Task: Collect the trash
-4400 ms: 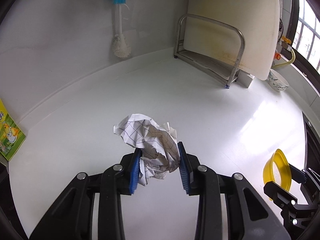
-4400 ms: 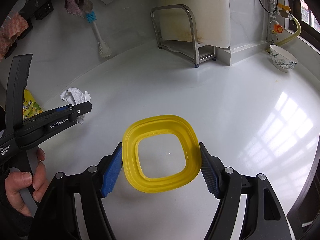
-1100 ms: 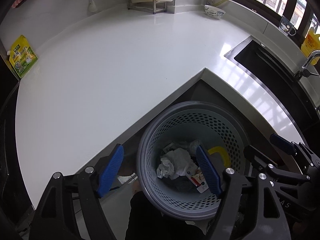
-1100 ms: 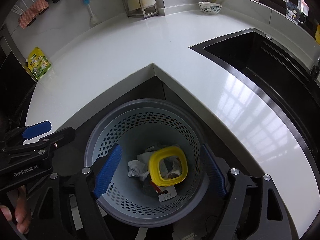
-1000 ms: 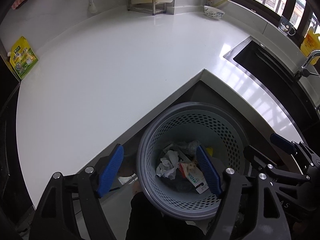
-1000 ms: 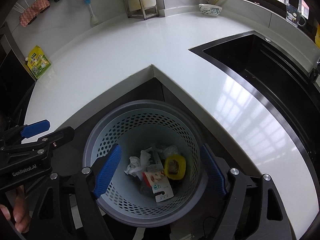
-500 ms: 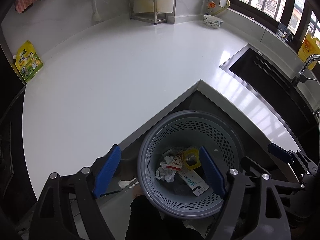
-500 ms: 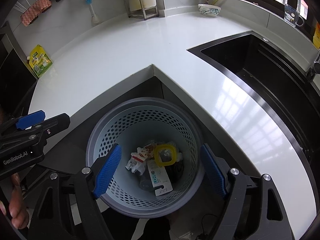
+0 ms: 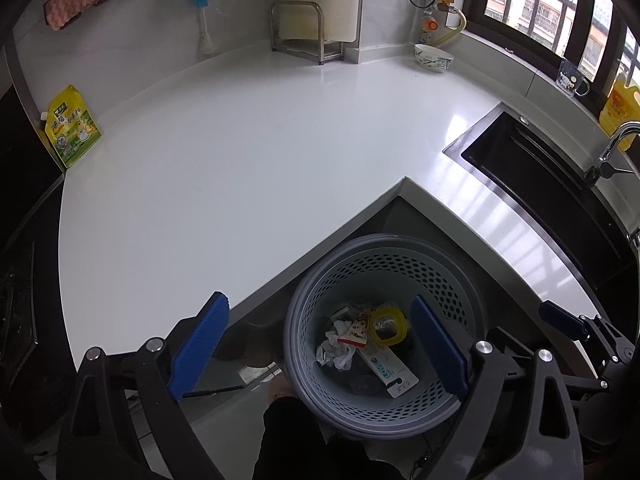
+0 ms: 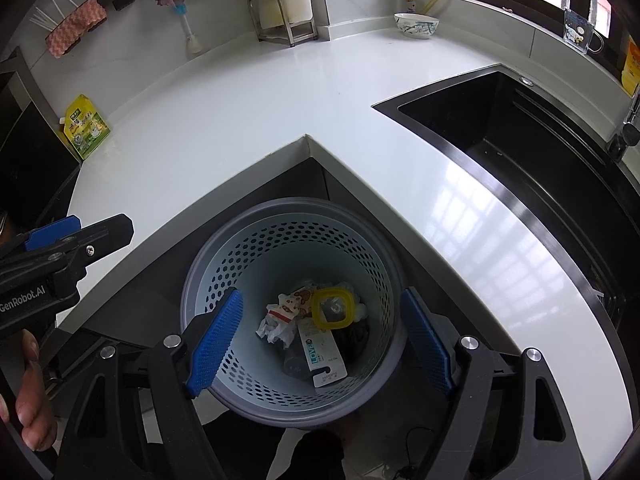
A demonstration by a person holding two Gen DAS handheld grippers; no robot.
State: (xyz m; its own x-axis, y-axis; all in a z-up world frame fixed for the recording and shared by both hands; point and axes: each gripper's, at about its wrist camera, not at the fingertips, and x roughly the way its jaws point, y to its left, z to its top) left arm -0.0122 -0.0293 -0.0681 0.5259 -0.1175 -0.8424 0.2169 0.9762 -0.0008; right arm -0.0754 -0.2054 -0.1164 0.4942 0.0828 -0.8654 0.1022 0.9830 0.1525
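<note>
Jaws on the left gripper (image 9: pixel 318 350) are opening wide with nothing gripped, and the right gripper (image 10: pixel 320 344) has its jaws spread wide too, also empty. Both hang over one grey perforated bin (image 10: pixel 224 264) tucked under the corner of the white bench (image 9: pixel 224 160). Down between the jaws, at the bottom of the bin, sits the trash: one yellow squarish ring (image 10: pixel 333 307), one crumpled white paper ball (image 10: pixel 274 328), one white card with green print (image 10: pixel 322 354), plus a red-and-white wrapper (image 9: pixel 354 334). Beyond the jaws, on the bench: one yellow-green pouch (image 9: pixel 72 128) and one bowl (image 9: pixel 434 58).
</note>
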